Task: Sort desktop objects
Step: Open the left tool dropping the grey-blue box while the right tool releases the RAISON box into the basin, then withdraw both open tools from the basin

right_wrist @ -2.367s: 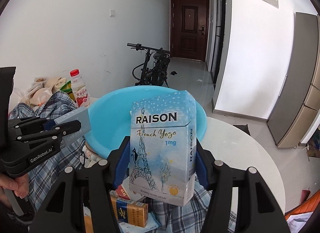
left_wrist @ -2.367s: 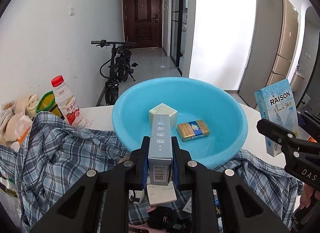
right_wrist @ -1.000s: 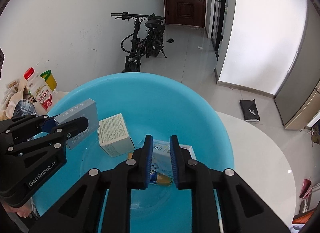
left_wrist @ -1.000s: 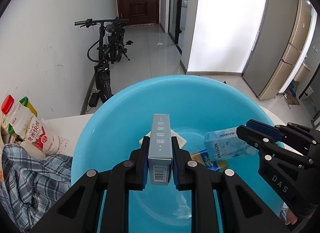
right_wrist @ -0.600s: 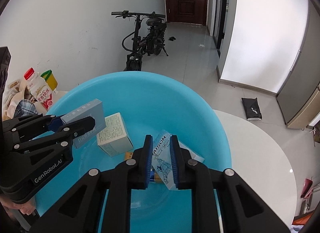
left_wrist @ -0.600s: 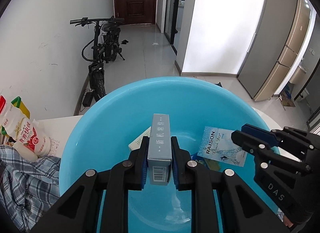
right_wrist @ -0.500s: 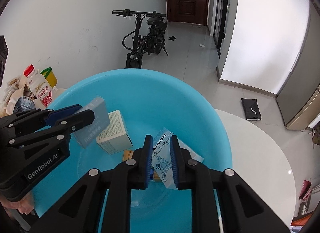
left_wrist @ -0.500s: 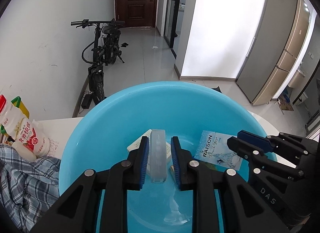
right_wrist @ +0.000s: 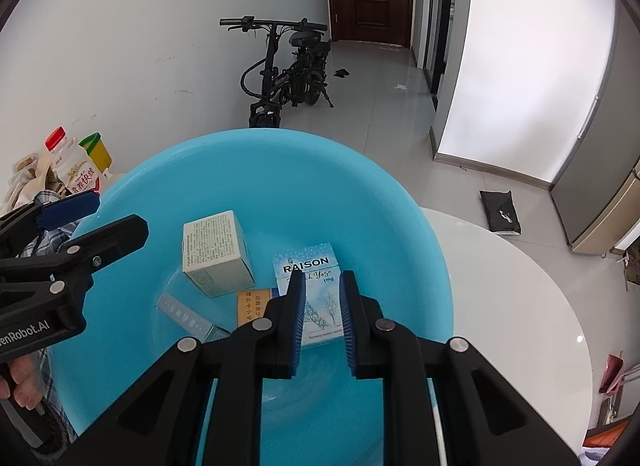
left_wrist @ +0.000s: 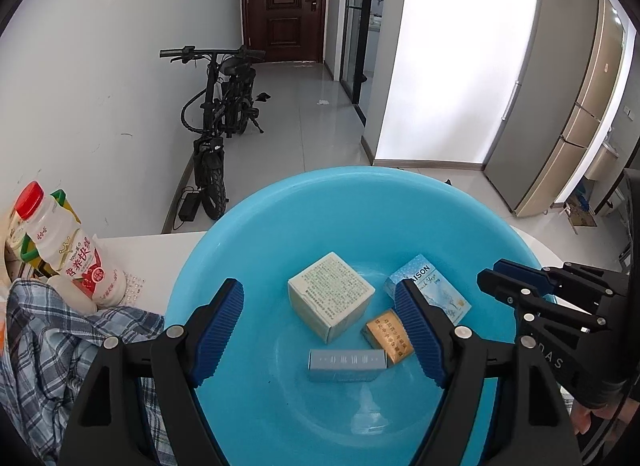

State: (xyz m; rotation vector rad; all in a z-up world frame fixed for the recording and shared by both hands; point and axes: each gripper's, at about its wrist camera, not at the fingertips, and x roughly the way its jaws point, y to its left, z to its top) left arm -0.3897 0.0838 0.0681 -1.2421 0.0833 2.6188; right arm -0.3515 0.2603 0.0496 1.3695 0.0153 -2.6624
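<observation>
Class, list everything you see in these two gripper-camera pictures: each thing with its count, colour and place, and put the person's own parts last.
basin: one, light blue, on the table
table: one, white, under the basin
square box: one, pale cream, in the basin
RAISON pack: one, pale blue, in the basin
slim box: one, grey-blue, lying flat in the basin
gold pack: one, gold, between the other boxes
drink bottle: one, white with red cap, left of the basin
plaid cloth: one, blue checked, left table edge
bicycle: one, black, by the wall
door: one, dark brown, hallway end
left gripper: one, black, blue pads, open, empty
right gripper: one, black, narrow gap, empty
</observation>
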